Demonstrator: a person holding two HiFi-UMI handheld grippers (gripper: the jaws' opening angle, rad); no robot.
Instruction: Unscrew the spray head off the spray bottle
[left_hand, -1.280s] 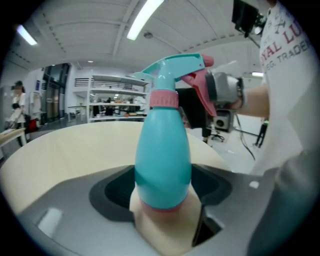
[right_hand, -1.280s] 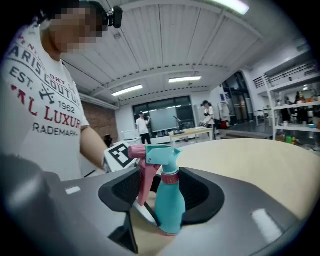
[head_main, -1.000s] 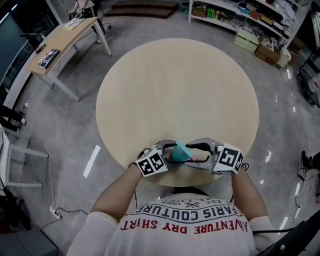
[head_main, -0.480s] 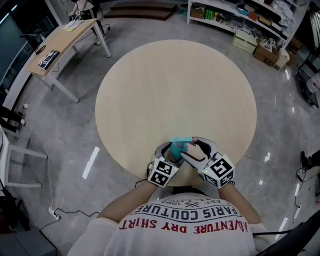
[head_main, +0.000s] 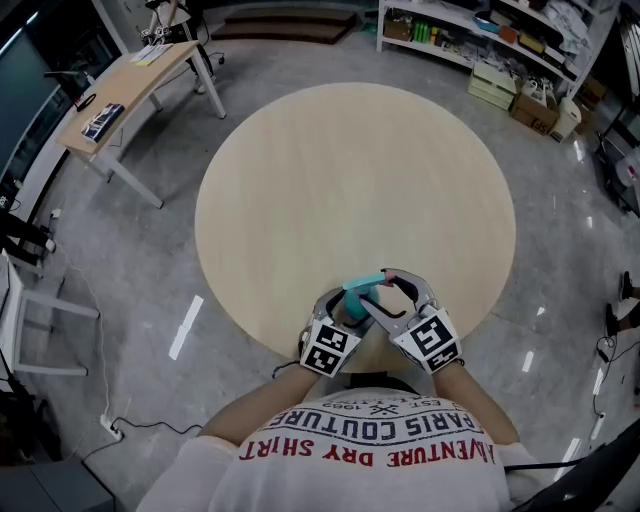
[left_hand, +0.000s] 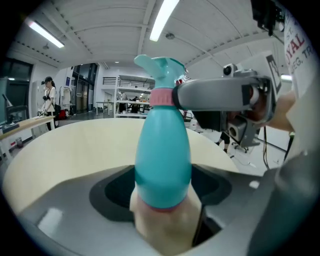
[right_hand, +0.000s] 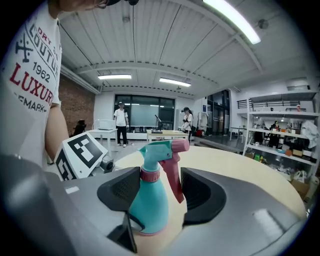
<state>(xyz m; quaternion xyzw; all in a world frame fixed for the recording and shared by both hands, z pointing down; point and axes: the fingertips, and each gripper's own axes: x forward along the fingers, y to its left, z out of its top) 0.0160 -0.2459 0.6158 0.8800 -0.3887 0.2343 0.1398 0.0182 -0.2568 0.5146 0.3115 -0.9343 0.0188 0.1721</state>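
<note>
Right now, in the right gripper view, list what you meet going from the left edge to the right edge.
shirt → marker cube → spray bottle → shelves

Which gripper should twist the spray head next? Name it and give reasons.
Right. The left gripper clamps the spray bottle by its body, steadying it. The jaws of the right gripper, just closing, flank the pink collar under the spray head, so it seems best placed to twist.
</note>
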